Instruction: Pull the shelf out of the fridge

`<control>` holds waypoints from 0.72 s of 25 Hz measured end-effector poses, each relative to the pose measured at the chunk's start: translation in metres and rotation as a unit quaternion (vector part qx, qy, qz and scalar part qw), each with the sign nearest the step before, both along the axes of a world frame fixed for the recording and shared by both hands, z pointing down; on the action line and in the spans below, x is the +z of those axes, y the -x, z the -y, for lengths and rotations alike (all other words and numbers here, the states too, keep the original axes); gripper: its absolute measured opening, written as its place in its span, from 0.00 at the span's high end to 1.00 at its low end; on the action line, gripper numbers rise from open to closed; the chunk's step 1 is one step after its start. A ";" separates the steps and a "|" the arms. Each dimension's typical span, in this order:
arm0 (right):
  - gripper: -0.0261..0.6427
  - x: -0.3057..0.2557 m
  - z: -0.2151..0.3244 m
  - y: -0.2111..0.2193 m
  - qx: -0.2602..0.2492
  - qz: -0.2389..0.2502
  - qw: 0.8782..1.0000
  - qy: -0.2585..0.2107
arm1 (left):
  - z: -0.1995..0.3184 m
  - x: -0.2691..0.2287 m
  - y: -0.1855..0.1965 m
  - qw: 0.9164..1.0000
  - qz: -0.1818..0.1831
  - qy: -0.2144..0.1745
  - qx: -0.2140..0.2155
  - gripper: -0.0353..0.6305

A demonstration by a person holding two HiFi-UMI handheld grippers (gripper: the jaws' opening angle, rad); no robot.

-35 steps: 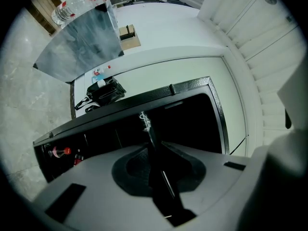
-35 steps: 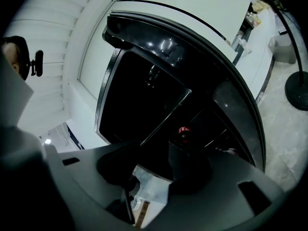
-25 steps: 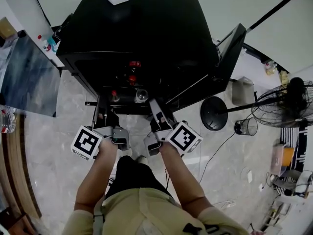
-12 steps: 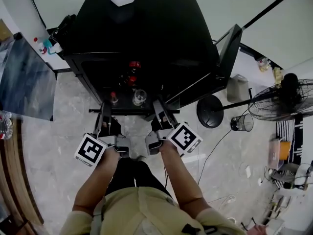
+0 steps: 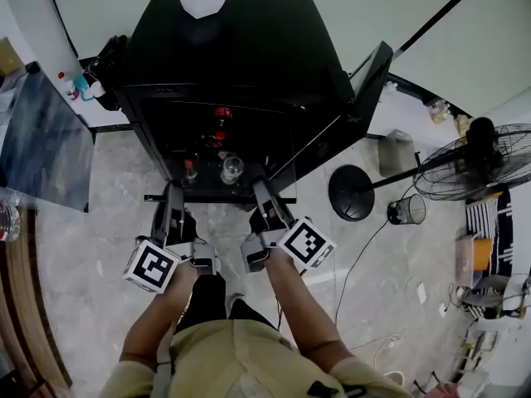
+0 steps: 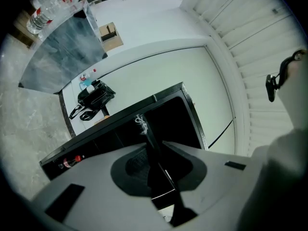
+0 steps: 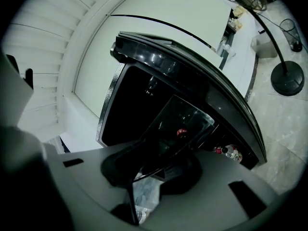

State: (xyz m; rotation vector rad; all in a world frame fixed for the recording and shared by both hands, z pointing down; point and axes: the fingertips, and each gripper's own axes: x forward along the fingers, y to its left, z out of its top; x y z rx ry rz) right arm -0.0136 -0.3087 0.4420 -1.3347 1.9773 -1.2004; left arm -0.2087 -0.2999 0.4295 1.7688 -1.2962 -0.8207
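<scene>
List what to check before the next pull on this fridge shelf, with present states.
1. The fridge door swung clear of the shelf: ok.
2. Grip of the left tongs on shelf: cannot tell; jaws opening, shelf edge between them.
3. Grip of the right tongs on shelf: not ok; jaws closing, glass between them, not yet pinched.
4. The bottles on shelf upright: ok.
5. Shelf fully out: not ok; rear inside the fridge.

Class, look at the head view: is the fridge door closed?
No, the fridge door stands swung wide open at the right of the fridge.
</scene>
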 end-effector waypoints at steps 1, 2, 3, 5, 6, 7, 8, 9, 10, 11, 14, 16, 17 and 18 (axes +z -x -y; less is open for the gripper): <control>0.81 0.000 -0.006 0.000 -0.002 0.003 1.000 0.001 | -0.005 -0.002 0.000 1.000 0.003 -0.004 -0.001 0.85; 0.80 0.001 -0.012 0.000 -0.004 0.007 1.000 0.004 | -0.012 -0.002 0.000 1.000 0.003 -0.002 -0.004 0.85; 0.80 0.003 -0.019 0.000 -0.005 0.011 1.000 0.009 | -0.019 -0.001 0.000 1.000 0.001 0.004 -0.007 0.85; 0.81 0.003 -0.033 0.000 -0.007 0.014 1.000 0.007 | -0.034 0.004 0.000 1.000 -0.011 0.022 -0.013 0.85; 0.81 0.001 -0.041 -0.001 -0.009 0.013 1.000 0.000 | -0.043 0.007 -0.001 0.999 -0.016 0.027 -0.016 0.85; 0.81 -0.002 -0.048 -0.001 -0.012 0.010 1.000 -0.007 | -0.052 0.007 -0.001 0.999 -0.019 0.027 -0.018 0.85; 0.81 -0.005 -0.054 -0.002 -0.017 0.007 1.000 -0.014 | -0.060 0.005 -0.002 0.999 -0.019 0.023 -0.019 0.85; 0.81 -0.009 -0.061 -0.002 -0.023 0.004 1.000 -0.019 | -0.068 0.001 -0.003 1.000 -0.017 0.015 -0.019 0.85; 0.81 -0.012 -0.068 -0.003 -0.027 0.002 0.999 -0.023 | -0.075 -0.004 -0.004 1.000 -0.015 0.006 -0.019 0.85; 0.81 -0.016 -0.074 -0.003 -0.031 0.001 0.999 -0.026 | -0.081 -0.008 -0.004 1.000 -0.014 -0.002 -0.018 0.85; 0.81 -0.026 -0.091 -0.002 -0.038 0.000 0.999 -0.035 | -0.097 -0.021 -0.004 1.000 -0.014 -0.017 -0.018 0.84; 0.81 -0.033 -0.101 -0.001 -0.042 0.001 0.998 -0.040 | -0.107 -0.029 -0.004 0.999 -0.015 -0.027 -0.018 0.84; 0.81 -0.037 -0.106 0.000 -0.044 0.001 0.998 -0.043 | -0.113 -0.033 -0.003 0.999 -0.015 -0.032 -0.018 0.84; 0.81 -0.041 -0.112 0.001 -0.046 0.001 0.998 -0.046 | -0.119 -0.036 -0.003 0.999 -0.016 -0.035 -0.018 0.84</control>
